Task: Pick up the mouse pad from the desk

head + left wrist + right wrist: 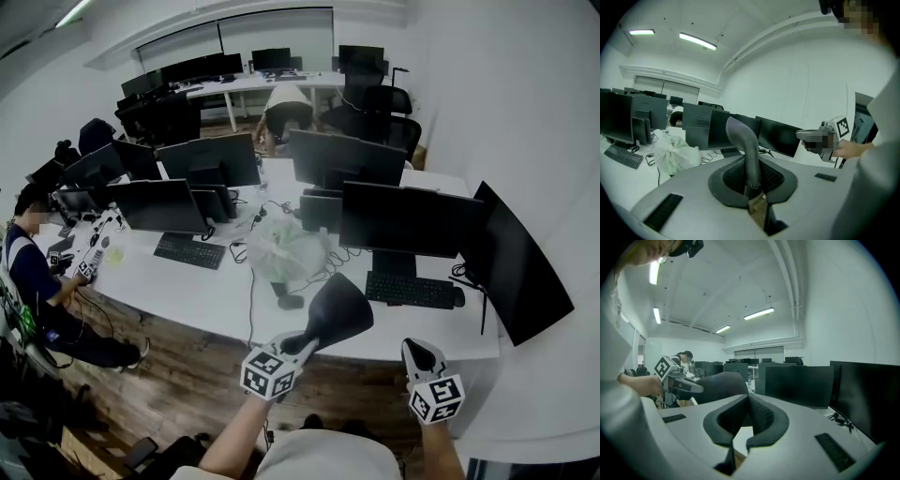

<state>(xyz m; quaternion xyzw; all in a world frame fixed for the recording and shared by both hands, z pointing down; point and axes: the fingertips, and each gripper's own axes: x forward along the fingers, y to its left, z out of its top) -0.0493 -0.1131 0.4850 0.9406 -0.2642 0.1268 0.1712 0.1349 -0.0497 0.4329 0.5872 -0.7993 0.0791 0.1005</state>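
The black mouse pad (337,314) hangs in the air over the front edge of the white desk (197,291), bent and standing up from my left gripper (302,349). In the left gripper view the pad (743,140) rises curled from between the jaws of the left gripper (753,186), which is shut on its edge. My right gripper (419,354) floats to the right of it, apart from the pad. In the right gripper view its pads meet at the tips with nothing between them (748,401), and the mouse pad (719,385) shows to the left behind them.
Several dark monitors (408,220) and keyboards (410,290) stand on the desk, with a white plastic bag (281,251) and a dark mouse (291,302) near the middle. A person (33,272) sits at the left end. Wooden floor (187,375) lies below the desk's front edge.
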